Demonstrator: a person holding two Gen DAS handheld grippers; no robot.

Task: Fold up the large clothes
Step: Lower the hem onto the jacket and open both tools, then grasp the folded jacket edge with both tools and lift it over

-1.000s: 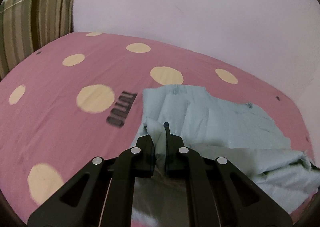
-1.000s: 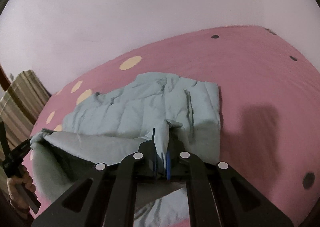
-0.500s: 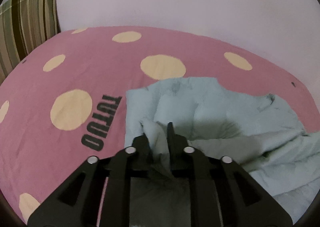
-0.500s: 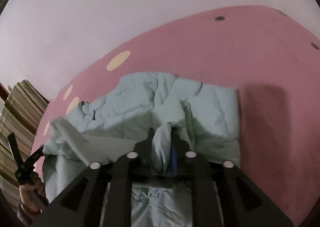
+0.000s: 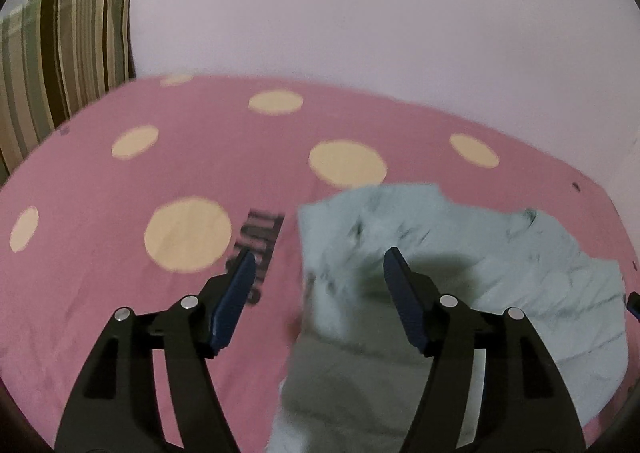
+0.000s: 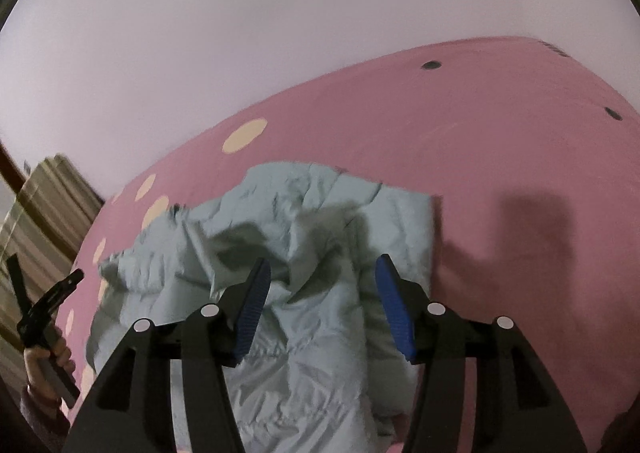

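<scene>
As both tools spread apart, pale green garment (image 6: pixel 320 253) lies folded over on pink spotted bed (image 5: pixel 120 293), cloth loose between jaws, gripped by neither. Left tool (image 5: pixel 316 273) opening wide; right tool (image 6: pixel 320 281) likewise opening. Advice: let fabric drop fully clear, lift straight off, avoid snagging fold, then smooth edges.

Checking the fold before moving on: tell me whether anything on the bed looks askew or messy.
The pale green garment lies rumpled on the pink bedspread, its top layer bunched in creases with uneven edges rather than flat. Both hand-held grippers, left and right, are opening above it. Nothing looks spilled or damaged.
</scene>
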